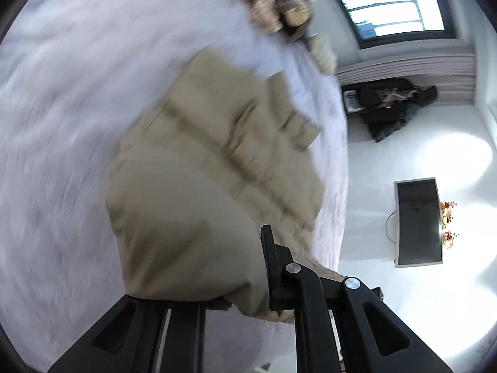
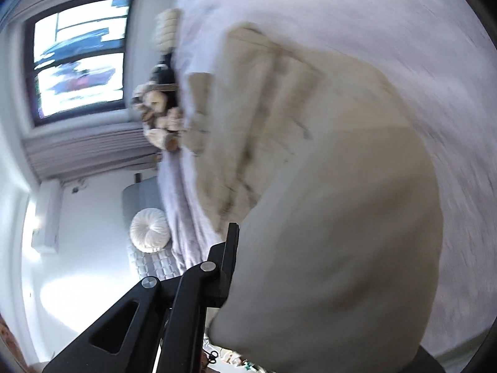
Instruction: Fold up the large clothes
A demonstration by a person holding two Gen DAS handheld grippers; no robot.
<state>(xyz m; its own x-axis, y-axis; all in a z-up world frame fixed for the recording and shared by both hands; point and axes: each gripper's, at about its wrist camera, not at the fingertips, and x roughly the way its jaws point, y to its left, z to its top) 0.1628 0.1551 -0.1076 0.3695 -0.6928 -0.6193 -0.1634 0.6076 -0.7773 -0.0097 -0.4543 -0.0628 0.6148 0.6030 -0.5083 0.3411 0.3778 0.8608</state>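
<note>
A beige puffer jacket (image 1: 198, 168) lies on a bed with a pale lilac cover (image 1: 62, 108). In the left wrist view my left gripper (image 1: 248, 267) is shut on the jacket's near edge; only its right finger (image 1: 273, 267) shows, the other is under the fabric. In the right wrist view the jacket (image 2: 326, 202) bulges over my right gripper (image 2: 245, 264), which is shut on its edge; only the left finger (image 2: 230, 264) shows. Both views are blurred by motion.
Stuffed toys (image 1: 279, 0) sit at the head of the bed. A window (image 1: 391, 3), a dark chair with clothes (image 1: 391, 105) and a wall screen (image 1: 419, 220) are to the right. A round white cushion (image 2: 150, 230) lies on a grey seat beside the bed.
</note>
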